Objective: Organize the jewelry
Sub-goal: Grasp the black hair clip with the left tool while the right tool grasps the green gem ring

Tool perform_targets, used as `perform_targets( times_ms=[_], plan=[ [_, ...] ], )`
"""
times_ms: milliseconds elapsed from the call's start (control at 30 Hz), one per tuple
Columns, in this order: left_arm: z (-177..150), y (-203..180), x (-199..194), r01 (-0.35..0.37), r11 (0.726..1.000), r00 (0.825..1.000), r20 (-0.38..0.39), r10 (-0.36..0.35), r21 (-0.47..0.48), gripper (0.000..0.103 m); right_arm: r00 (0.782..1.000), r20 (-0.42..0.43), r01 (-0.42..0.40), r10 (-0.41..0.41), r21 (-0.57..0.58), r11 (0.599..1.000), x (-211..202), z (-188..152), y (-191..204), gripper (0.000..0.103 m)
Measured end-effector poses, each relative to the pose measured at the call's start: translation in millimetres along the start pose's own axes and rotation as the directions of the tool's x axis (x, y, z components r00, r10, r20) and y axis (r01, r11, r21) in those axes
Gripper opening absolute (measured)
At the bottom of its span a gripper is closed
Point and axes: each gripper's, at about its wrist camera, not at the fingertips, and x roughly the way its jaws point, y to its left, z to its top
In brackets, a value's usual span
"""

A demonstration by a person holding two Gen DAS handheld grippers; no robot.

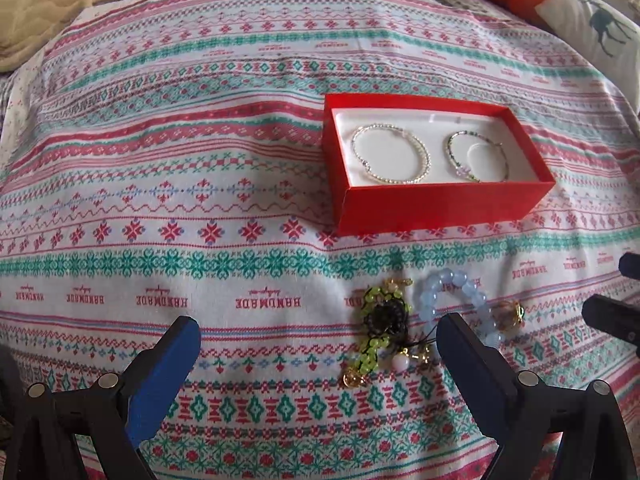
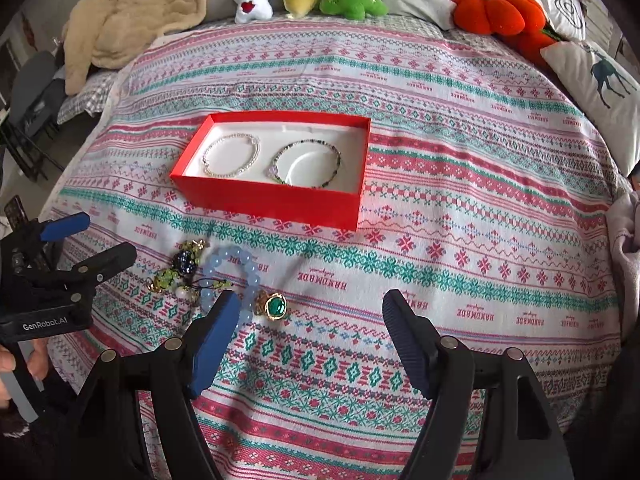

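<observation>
The patterned bedspread (image 2: 460, 168) carries a red box (image 2: 276, 200) and loose jewelry (image 2: 216, 276).

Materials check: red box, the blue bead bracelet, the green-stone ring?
Red box: looks like matte paperboard, with sharp folded edges, flat colour and a white, possibly foam, insert.
Blue bead bracelet: translucent, glossy round beads, glass or polished stone, could be acrylic; the pictures leave it open.
Green-stone ring: shiny gold-toned metal around a glossy green cabochon; real stone or glass cannot be told.

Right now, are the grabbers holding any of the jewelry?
No. Both the left gripper and right gripper are open and empty; the blue bead bracelet lies on the cloth.
</observation>
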Motion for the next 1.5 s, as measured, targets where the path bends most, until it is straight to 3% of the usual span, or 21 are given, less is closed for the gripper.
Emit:
perform_targets(
  times_ms=[67,333,633,1000,1067,1433,1500],
  plan=[
    [-1.9,3.2,5.5,0.021,1.000,0.999,-0.034,-0.022,-0.022,0.098,0.999,-0.032,0.005,-0.003,0.041,0.999,6.3,-3.5,-3.5,0.090],
    [-4.1,0.3,22.5,0.078,0.994,0.993,-0.087,-0.084,-0.076,0.095,0.994,-0.109,0.031,-0.021,0.093,0.995,24.4,-3.5,-10.2,0.090],
    [0.4,-8.9,46.3,0.128,0.984,0.982,-0.122,-0.143,-0.126,0.060,0.993,-0.118,0.005,0.011,0.141,0.990,32.0,3.0,-8.8,0.090],
    [6.5,-21.9,65.9,0.139,0.979,0.978,-0.133,-0.160,-0.152,0.033,0.993,-0.115,-0.023,0.041,0.155,0.988,35.3,5.7,-8.1,0.090],
    [6.6,-22.1,68.1,0.145,0.976,0.976,-0.138,-0.168,-0.163,0.024,0.992,-0.118,-0.027,0.045,0.150,0.988,36.4,5.1,-6.9,0.090],
    [8.4,-14.1,45.7,0.168,0.974,0.980,-0.083,-0.182,-0.152,0.024,0.989,-0.127,-0.053,0.072,0.142,0.988,44.4,5.4,-1.1,0.089],
    [7.9,-9.4,39.8,0.170,0.974,0.981,-0.071,-0.182,-0.151,0.024,0.989,-0.130,-0.057,0.076,0.144,0.988,46.9,6.2,0.1,0.084]
  ],
)
